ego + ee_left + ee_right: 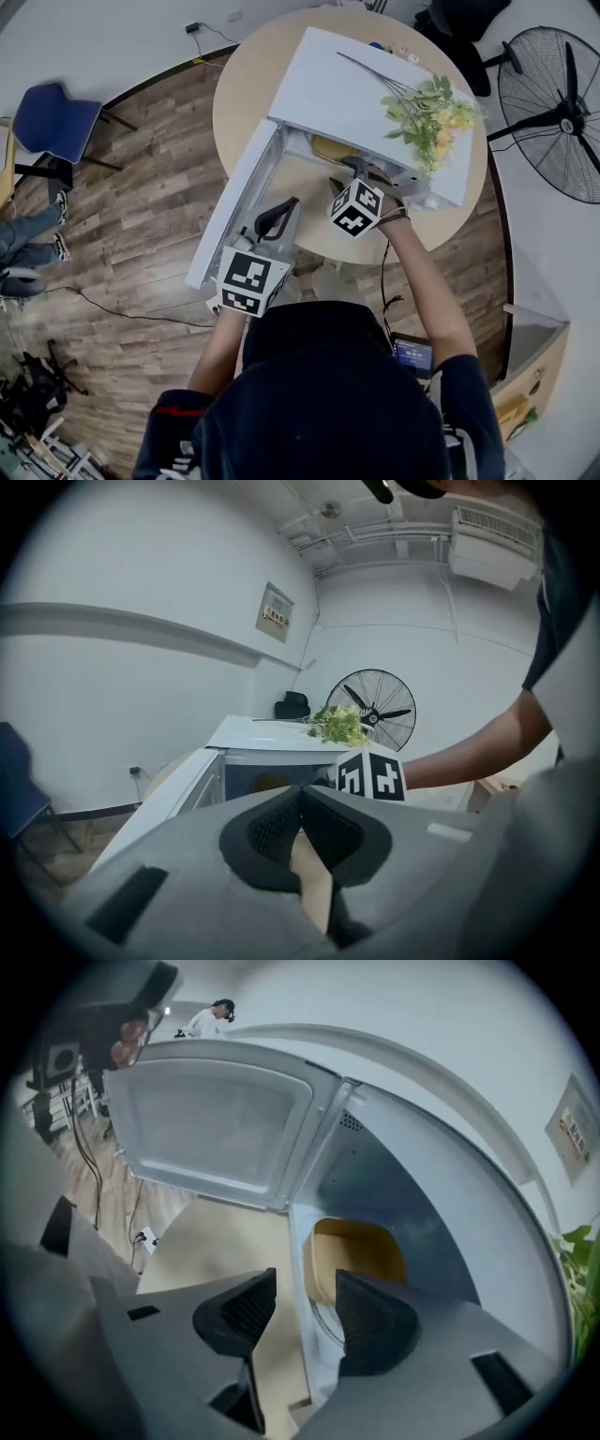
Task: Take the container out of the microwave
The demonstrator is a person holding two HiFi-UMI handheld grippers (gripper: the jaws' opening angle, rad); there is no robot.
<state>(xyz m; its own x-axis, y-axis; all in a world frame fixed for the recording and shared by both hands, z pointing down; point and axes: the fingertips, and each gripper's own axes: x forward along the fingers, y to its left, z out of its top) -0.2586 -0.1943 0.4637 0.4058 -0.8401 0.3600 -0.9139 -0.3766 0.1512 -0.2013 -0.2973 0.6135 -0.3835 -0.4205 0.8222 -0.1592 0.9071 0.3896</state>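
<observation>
A white microwave (356, 89) stands on a round table with its door (230, 211) swung open to the left. Inside sits a yellow container (361, 1251), also seen as a yellow patch in the cavity, the container (333, 148). My right gripper (305, 1302) is open at the cavity's mouth, just in front of the container, with nothing between its pads. From above, the right gripper (353, 169) points down into the opening. My left gripper (300, 799) is shut and empty, held back near the door's edge, the left gripper (275, 217).
Artificial flowers (427, 112) lie on the microwave's top. The tan table (239, 84) shows around it. A standing fan (553, 112) is at the right, a blue chair (56, 122) at the left, and cables run over the wooden floor.
</observation>
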